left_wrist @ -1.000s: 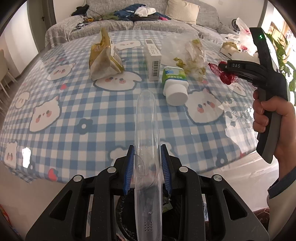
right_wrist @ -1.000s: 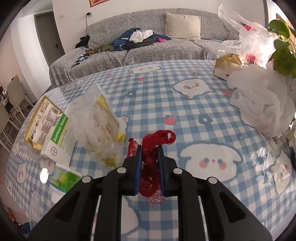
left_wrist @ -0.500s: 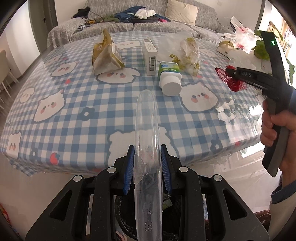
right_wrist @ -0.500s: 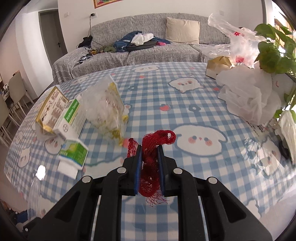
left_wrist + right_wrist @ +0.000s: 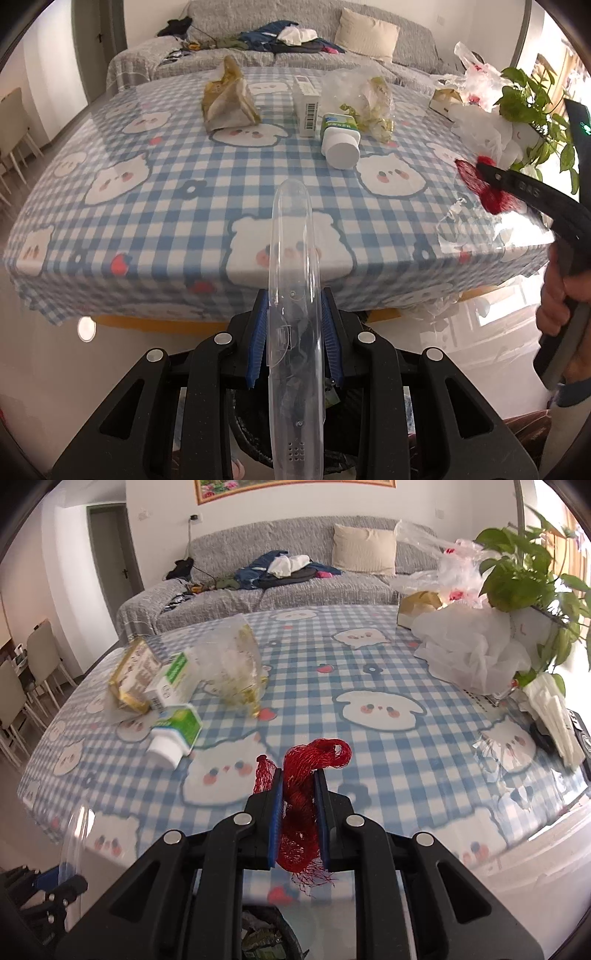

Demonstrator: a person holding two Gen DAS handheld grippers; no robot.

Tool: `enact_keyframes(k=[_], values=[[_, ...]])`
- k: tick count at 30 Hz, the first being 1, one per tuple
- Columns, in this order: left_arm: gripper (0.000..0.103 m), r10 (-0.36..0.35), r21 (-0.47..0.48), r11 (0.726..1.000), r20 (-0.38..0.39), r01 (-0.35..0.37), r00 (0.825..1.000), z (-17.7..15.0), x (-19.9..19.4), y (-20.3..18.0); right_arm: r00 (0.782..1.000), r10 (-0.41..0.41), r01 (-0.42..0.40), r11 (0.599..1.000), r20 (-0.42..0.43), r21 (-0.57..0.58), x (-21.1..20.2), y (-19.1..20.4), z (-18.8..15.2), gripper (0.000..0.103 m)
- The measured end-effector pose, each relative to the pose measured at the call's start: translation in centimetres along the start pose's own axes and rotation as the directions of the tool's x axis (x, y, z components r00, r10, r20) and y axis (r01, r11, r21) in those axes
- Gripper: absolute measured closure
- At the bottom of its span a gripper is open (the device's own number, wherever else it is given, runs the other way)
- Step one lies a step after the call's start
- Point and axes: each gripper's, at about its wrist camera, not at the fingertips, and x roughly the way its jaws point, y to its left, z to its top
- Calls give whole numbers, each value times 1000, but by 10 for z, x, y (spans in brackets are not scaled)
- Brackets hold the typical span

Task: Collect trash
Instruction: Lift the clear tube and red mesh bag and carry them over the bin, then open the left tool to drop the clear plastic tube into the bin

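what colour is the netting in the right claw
Red, a bunched mesh net pinched in the right claw; clearest in the right wrist view.

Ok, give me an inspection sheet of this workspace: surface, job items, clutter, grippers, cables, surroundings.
Surface: checked bear tablecloth.
Job's things: clear plastic case in the left hand-held gripper; red mesh net in the right hand-held gripper; black bin below both.
Clutter: white bottle, barcoded box, yellow paper bag, clear plastic bag, potted plant.
Grippers: both shut on trash.
Cables: one hanging from a wall socket.
Surroundings: grey sofa with clothes, chairs.
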Motion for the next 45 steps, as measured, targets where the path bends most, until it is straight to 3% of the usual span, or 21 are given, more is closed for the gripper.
enact_keyframes(k=[11,28,34,45], values=[[76,-32,-9,999,-4,32,999,-46,-7,-10,1000,13,-13,1000,-11,-17,-44,4,-77,88],[76,-8,-22,1000,-88,6,996,-95,46,-17,993,-29,34,998,-117,46,-38,-4,-164,88],[76,26,-7,1000,-101,-27,995,-103,69,-21,985,-54,63,997,-163,50,-25,-9,-177,88],[76,22,-3,1000,-150,-23,988,-111,107,-32,975,-86,103,992,-205,75,-8,-19,-186,87]])
